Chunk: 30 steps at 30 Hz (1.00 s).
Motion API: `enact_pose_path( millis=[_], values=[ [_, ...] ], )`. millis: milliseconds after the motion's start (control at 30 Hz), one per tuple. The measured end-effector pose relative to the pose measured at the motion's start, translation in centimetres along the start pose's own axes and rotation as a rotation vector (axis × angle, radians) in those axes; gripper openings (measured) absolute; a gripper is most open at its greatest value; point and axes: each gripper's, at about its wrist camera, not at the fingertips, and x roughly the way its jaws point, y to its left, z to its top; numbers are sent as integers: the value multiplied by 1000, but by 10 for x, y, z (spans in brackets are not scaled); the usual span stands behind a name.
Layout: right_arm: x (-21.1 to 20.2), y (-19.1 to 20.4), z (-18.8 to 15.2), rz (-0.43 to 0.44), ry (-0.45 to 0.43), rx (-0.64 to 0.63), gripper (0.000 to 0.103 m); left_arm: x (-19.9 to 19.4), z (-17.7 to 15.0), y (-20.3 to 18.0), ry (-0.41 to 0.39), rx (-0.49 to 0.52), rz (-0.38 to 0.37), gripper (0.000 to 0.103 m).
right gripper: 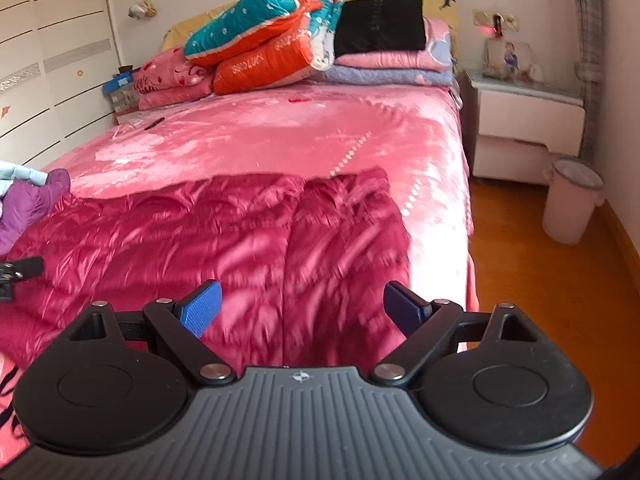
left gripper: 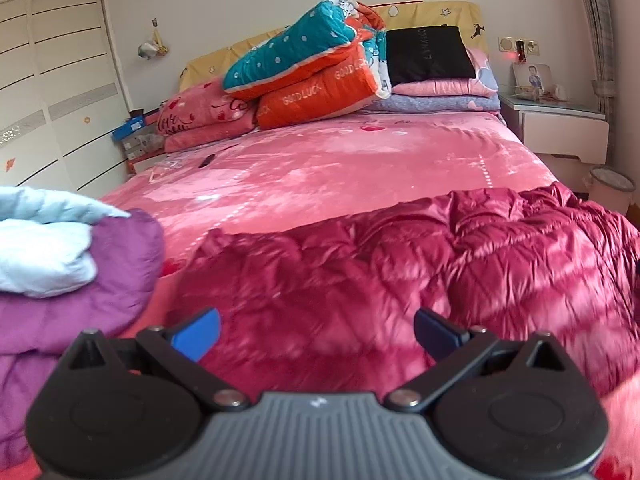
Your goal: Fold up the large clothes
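Pink plush bedspread [left gripper: 360, 168] carries a shiny crimson quilted down coat [left gripper: 420, 272] across its near end; left gripper [left gripper: 316, 334] and right gripper [right gripper: 302, 310] hover above it, apparently not touching, fingers spread and empty.

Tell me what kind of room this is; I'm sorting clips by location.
A home bedroom: a bed with folded quilts stacked at its headboard, a nightstand beside it, and a wardrobe along the wall.
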Motion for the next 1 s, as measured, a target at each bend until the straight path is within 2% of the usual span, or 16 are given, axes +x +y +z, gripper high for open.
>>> enact_pose_path(
  millis=[233, 400, 800, 933, 1000],
  values=[
    [-24, -35, -17, -18, 52, 143, 103, -32, -18, 34, 4, 2, 16, 103],
    [-36, -50, -23, -34, 65, 221, 103, -41, -29, 55, 19, -45, 49, 103],
    [-60, -6, -27, -3, 10, 188, 103, -79, -60, 79, 46, -165, 66, 103],
    [-57, 11, -37, 51, 40, 200, 103, -88, -82, 97, 32, -290, 52, 103],
    [-54, 28, -43, 93, 63, 155, 103, -85, -95, 107, 32, -371, 45, 103]
  ],
)
